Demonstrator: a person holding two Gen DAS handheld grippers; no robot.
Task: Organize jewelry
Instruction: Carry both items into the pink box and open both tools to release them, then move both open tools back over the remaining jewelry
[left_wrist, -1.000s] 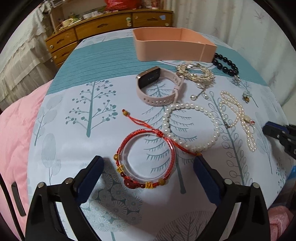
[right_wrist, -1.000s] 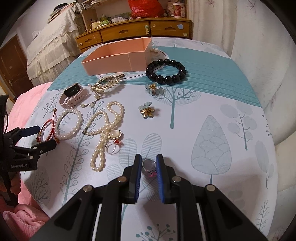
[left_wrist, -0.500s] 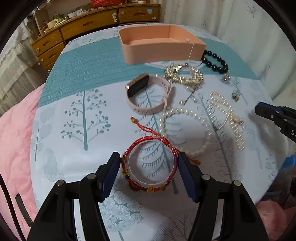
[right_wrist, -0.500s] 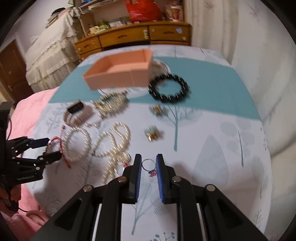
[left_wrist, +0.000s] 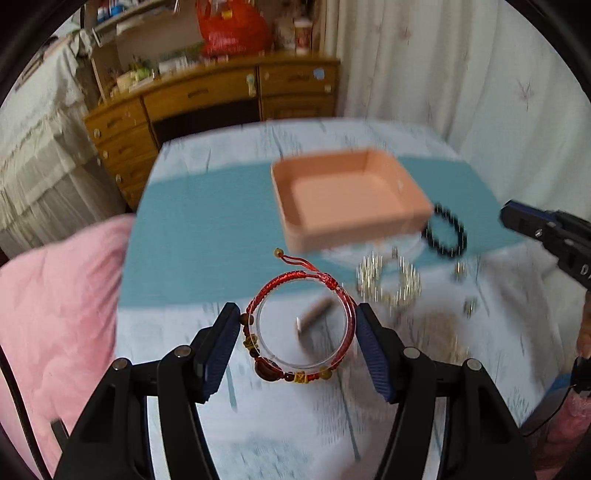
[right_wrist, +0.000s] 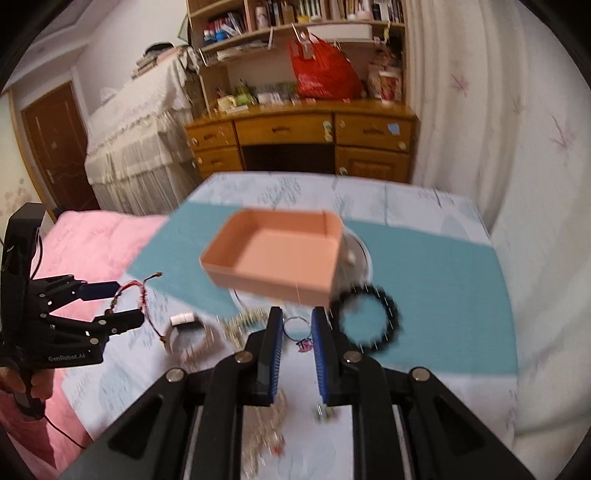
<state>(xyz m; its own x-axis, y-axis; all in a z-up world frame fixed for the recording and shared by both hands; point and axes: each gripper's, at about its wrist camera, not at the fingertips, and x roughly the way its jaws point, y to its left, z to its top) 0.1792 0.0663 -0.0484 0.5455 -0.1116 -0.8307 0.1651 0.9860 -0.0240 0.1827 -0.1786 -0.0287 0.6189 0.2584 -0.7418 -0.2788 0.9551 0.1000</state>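
My left gripper (left_wrist: 297, 332) clamps the red bracelet (left_wrist: 301, 328) across its width, lifted above the table (left_wrist: 295, 424). My right gripper (right_wrist: 297, 332) pinches a thin ring (right_wrist: 295, 326). The pink tray (right_wrist: 273, 254) sits just beyond both.

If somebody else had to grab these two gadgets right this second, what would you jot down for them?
Left gripper: shut on the red bracelet, lifted above the table.
Right gripper: shut on a small silver ring.
The pink tray lies ahead of both and looks empty, so nothing is stored yet.
Left to do: drop both pieces in the tray, then fetch the black bead bracelet and the blurred pieces on the tablecloth.
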